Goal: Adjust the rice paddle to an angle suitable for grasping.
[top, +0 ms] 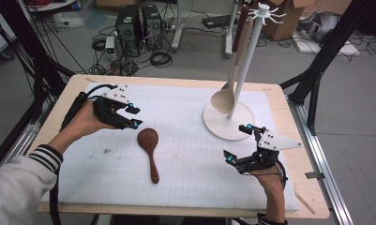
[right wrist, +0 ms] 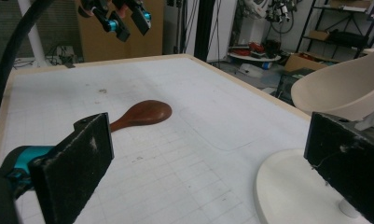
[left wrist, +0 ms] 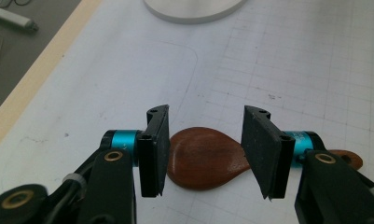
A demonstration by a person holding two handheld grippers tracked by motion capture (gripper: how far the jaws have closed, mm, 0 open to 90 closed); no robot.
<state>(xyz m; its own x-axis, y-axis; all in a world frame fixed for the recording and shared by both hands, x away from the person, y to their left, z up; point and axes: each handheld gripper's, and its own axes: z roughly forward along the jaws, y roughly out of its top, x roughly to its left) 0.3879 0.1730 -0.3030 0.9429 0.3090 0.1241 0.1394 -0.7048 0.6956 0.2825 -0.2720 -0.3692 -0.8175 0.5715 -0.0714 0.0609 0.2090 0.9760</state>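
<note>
Hovering half-open and empty over the dark spoon (left wrist: 204, 157) left of the stand (top: 229, 121), the left hand-held gripper (left wrist: 205, 151) frames a light, rigid, smooth bowl; the narrow neck likely offers surer purchase.

Brown spoon (right wrist: 145, 113) on gridded mat (right wrist: 184, 154), between wide-apart jaws.

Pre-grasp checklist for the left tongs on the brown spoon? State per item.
1. Left tongs open with a gap: ok, nothing between the pads.
2. Brown spoon lying flat on the mat, apart from other things: ok.
3. Tongs lined up over the spoon's bowl: ok in the left gripper view; bowl shows in the gap.
4. Pads touching the spoon: not ok, tongs sit above it.
5. Right tongs out of the way, open near the rack base: ok.
6. Gap against bowl width: cannot tell.
</note>
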